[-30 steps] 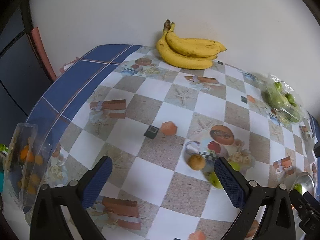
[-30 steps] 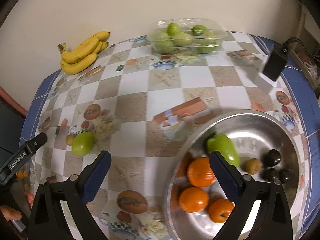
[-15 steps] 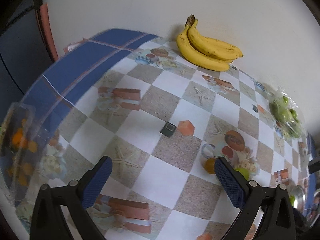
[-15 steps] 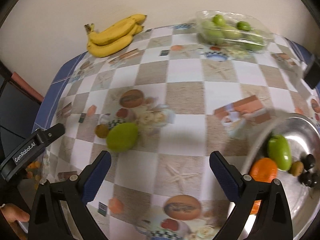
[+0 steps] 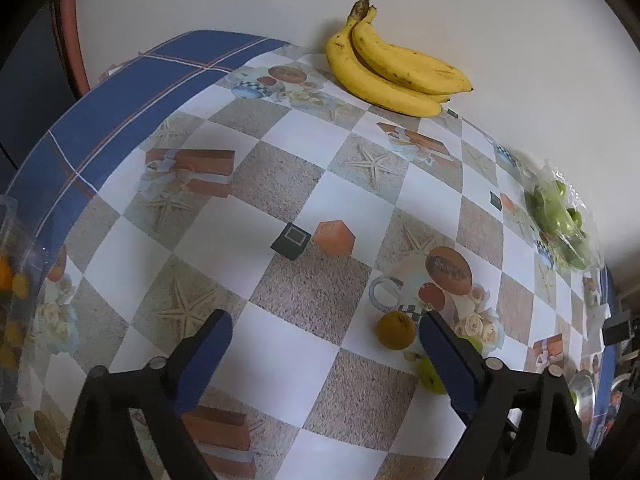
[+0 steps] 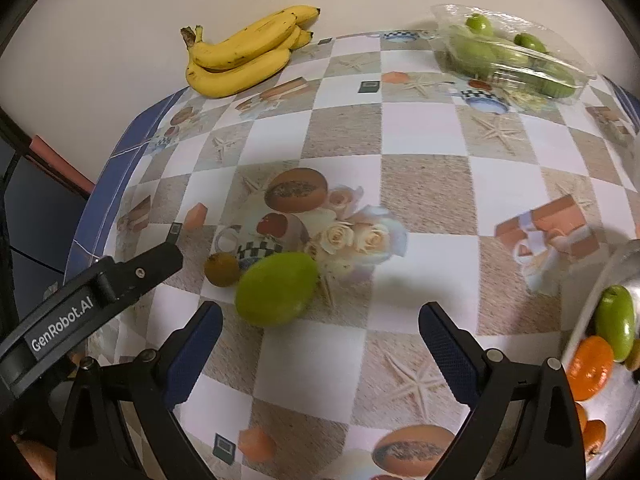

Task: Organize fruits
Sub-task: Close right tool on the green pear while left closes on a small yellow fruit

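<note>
Left wrist view showed the left gripper (image 5: pixel 324 338), jaws wide but just narrowed, empty, nearing the small brownish-yellow round fruit (image 5: pixel 395 330); the right gripper (image 6: pixel 320 326), jaws open, had swung from the steel bowl (image 6: pixel 600 312) toward the loose green oval fruit (image 6: pixel 276 288) on the chequered worktop (image 6: pixel 424 200), likely the next pick.

My left gripper's finger (image 5: pixel 448 354) is covering part of the green fruit (image 5: pixel 430 372), the steel bowl (image 6: pixel 612 280) is running off the frame's right edge, motion-blurred, the clear box (image 5: pixel 12 264) is blurring at left.

Table (image 6: pixel 420 200), bananas (image 6: pixel 244 56) (by wall), mango (image 6: pixel 276 288)
</note>
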Action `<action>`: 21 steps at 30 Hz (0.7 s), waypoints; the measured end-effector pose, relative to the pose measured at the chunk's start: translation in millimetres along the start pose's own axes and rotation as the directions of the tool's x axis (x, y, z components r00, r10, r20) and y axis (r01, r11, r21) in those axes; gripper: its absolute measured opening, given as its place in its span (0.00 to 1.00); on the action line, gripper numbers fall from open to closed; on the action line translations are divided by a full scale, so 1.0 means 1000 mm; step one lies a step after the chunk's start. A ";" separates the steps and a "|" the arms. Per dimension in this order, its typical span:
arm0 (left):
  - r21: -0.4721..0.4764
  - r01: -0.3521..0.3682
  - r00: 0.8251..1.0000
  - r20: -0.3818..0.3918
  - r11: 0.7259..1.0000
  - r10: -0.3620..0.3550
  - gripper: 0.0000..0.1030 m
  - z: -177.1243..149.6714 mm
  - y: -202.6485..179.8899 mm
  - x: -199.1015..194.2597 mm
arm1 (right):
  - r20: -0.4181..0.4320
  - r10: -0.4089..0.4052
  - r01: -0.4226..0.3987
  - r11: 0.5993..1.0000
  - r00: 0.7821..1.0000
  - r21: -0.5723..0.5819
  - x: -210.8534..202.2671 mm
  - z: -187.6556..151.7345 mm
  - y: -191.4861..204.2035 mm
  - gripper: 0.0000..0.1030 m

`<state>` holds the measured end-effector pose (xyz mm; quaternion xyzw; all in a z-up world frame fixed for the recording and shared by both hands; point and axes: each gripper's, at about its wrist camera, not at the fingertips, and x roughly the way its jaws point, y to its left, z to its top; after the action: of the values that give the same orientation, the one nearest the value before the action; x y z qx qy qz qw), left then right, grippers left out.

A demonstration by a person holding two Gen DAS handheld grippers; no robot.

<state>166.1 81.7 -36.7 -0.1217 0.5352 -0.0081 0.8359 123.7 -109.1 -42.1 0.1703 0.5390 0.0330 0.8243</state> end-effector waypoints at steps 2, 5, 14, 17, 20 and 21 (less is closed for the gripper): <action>-0.012 0.004 1.000 -0.002 1.000 -0.004 0.90 0.002 0.003 0.002 | -0.001 0.009 -0.009 1.000 1.000 -0.009 0.004 0.001 0.005 0.96; -0.021 0.010 1.000 -0.004 1.000 -0.010 0.89 0.005 0.004 0.005 | -0.007 0.011 -0.012 1.000 1.000 -0.027 0.010 0.003 0.012 0.95; -0.031 0.032 0.999 -0.017 0.999 -0.032 0.86 0.010 0.003 0.012 | -0.017 0.029 -0.030 0.999 0.999 -0.036 0.022 0.007 0.021 0.79; -0.034 0.041 0.999 -0.017 0.999 -0.042 0.85 0.010 0.002 0.012 | -0.020 0.039 -0.040 0.999 0.999 -0.033 0.023 0.008 0.022 0.61; -0.027 0.044 0.999 -0.017 0.999 -0.045 0.85 0.010 -0.001 0.011 | -0.024 0.039 -0.040 0.999 0.999 -0.033 0.023 0.008 0.022 0.48; -0.025 0.048 0.999 -0.018 0.999 -0.049 0.84 0.010 -0.002 0.011 | -0.025 0.046 -0.047 0.999 0.999 -0.028 0.023 0.008 0.021 0.48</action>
<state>180.1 80.1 -42.3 -0.1448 0.5398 -0.0229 0.8289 143.7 -85.5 -52.6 0.1706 0.5445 0.0618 0.8189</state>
